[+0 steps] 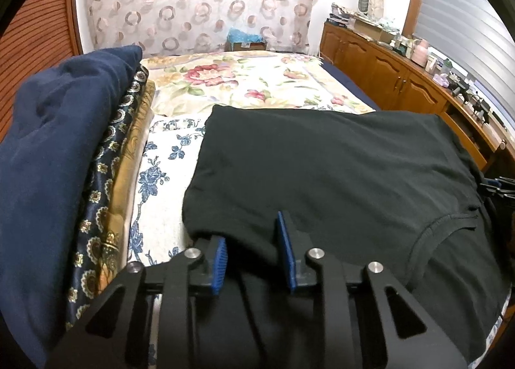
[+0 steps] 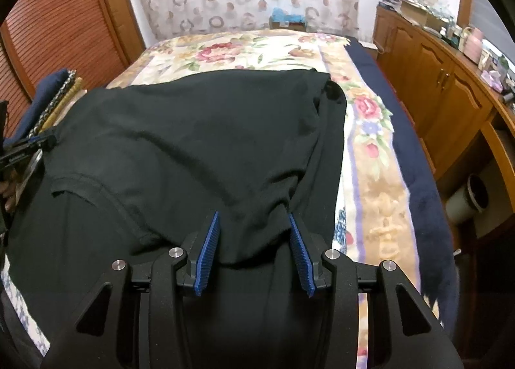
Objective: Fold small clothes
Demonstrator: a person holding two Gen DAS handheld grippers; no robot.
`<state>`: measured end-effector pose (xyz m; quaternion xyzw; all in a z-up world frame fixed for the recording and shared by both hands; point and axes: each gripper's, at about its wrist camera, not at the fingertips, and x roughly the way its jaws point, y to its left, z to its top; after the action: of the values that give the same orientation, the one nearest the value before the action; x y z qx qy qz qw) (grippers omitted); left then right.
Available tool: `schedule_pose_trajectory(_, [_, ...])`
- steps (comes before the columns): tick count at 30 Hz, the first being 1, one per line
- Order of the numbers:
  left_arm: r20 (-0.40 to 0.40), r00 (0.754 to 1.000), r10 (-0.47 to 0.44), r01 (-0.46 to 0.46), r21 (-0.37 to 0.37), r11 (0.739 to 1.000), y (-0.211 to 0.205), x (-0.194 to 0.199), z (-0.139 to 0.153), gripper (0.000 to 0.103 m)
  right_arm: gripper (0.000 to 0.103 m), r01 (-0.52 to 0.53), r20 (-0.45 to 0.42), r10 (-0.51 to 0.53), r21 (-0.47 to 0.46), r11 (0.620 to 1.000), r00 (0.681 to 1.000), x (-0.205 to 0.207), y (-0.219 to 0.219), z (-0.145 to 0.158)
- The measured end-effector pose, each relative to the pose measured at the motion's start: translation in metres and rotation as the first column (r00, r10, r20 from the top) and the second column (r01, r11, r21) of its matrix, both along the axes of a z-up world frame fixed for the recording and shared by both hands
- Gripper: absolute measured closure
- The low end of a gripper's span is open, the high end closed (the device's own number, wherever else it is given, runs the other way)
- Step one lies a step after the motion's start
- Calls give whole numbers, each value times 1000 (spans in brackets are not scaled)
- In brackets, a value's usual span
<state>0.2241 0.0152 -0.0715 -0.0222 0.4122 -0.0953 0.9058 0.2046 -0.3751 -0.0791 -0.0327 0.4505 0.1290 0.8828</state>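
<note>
here the black shirt [image 1: 338, 169] lies spread on the floral bed [image 1: 257, 86]. the left gripper [image 1: 252, 250] has black cloth between its pads, and the right gripper [image 2: 254, 240] pinches a bunched fold of it.

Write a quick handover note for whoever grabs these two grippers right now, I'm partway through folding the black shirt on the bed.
Left gripper: black shirt cloth lies between its blue pads, at the near left edge; a firm pinch is unclear.
Right gripper: bunched shirt cloth between its pads at the near right edge, grip also unclear.
Shirt lies on the floral bedspread, collar toward you.
A stack of folded cloth sits to the left.
Left to do: confirm both grips, fold the shirt, add it to the stack.
</note>
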Motion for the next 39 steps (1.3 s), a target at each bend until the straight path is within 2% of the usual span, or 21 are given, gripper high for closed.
schedule_pose_trajectory(3, [9,1000,-6,6,-13,1000,1,1,1,95,65,2,4,-2,-15,1000,1000,8,2,-3])
schedule_pose_trajectory(4, [18,1000,-21,21,-19,1000,-1,-1,2,100,79,-4,8,4,-28,1000,1000,9,3,-3])
schedule_pose_trajectory(5, [25,999,-29,29,-16,999,-3,-3,4,100,96,-27,26,29,-74,997,999,7,7,-2])
schedule_pose_trajectory(10, [92,995,-27,32,-51,998,-1,-16,24,100,99,-49,78,55,-77,996,995,0,6,14])
schedule_pose_trajectory(14, [132,990,-41,48,-52,997,1,-23,38,100,100,-32,176,40,-47,998,984,-11,-1,39])
schedule_pose_trajectory(17, [162,986,-36,50,-80,996,4,-30,52,100,100,-28,231,37,-40,999,972,-20,1,53])
schedule_pose_trajectory(20, [196,980,-38,52,-67,996,5,-41,62,100,100,-31,257,34,-16,999,966,-32,0,63])
schedule_pose_trajectory(29, [248,968,-34,57,-84,995,12,-84,73,100,100,-39,291,34,12,999,956,-77,-2,83])
schedule_pose_trajectory(39, [271,962,-40,64,-79,995,17,-132,73,100,100,-55,299,49,13,998,953,-127,0,81])
